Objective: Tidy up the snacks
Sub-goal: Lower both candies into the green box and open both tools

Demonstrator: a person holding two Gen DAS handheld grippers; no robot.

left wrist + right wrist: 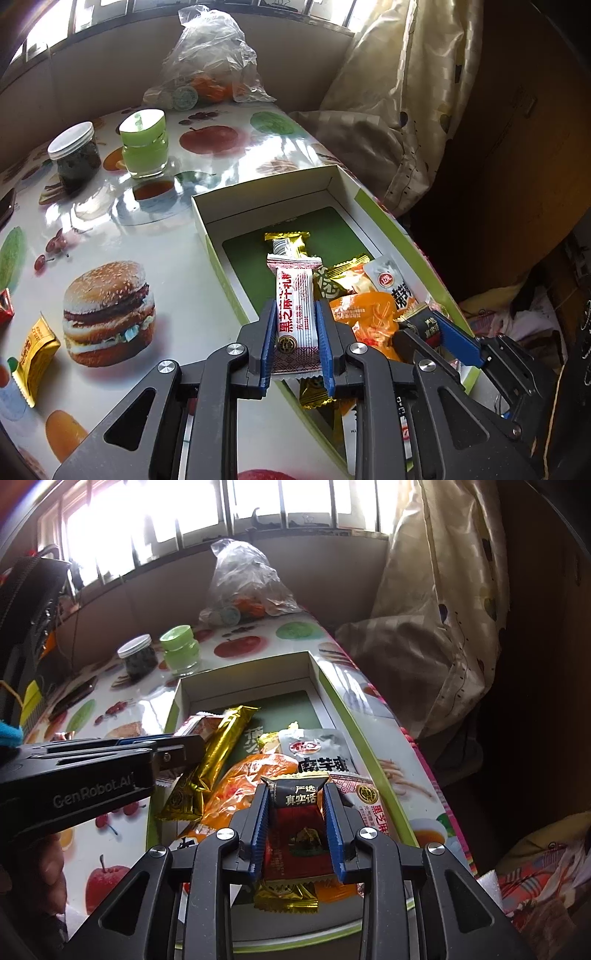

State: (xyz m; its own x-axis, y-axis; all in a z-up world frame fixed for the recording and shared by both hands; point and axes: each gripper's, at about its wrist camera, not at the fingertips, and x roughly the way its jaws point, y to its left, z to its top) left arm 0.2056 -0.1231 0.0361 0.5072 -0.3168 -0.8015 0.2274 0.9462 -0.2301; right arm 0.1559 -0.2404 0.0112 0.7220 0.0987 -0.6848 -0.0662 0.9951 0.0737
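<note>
Left hand-held gripper (pixel 297 328) clamps a white snack bar (pixel 295 308); right hand-held gripper (pixel 295 823) clamps a dark candy (pixel 297 827).

The right hand-held gripper (pixel 295 827) holds a dark red snack packet (pixel 297 823) between its two blue pads (pixel 258 834), which press on both sides of it. Below lies an open box (pixel 373 760) with white walls and a green rim, on the counter (pixel 110 849) with a fruit pattern. Inside the box are a long gold packet (pixel 214 760), an orange packet (pixel 240 782) and a grey pouch (pixel 317 749). The left hand-held gripper (pixel 184 753) comes in from the left side, above the box edge, and its tip is beside the gold packet. Farther back stand a dark jar (pixel 138 657) with a white lid and a green jar (pixel 181 650), near each other, and a clear plastic bag (pixel 247 579) behind them.
</note>
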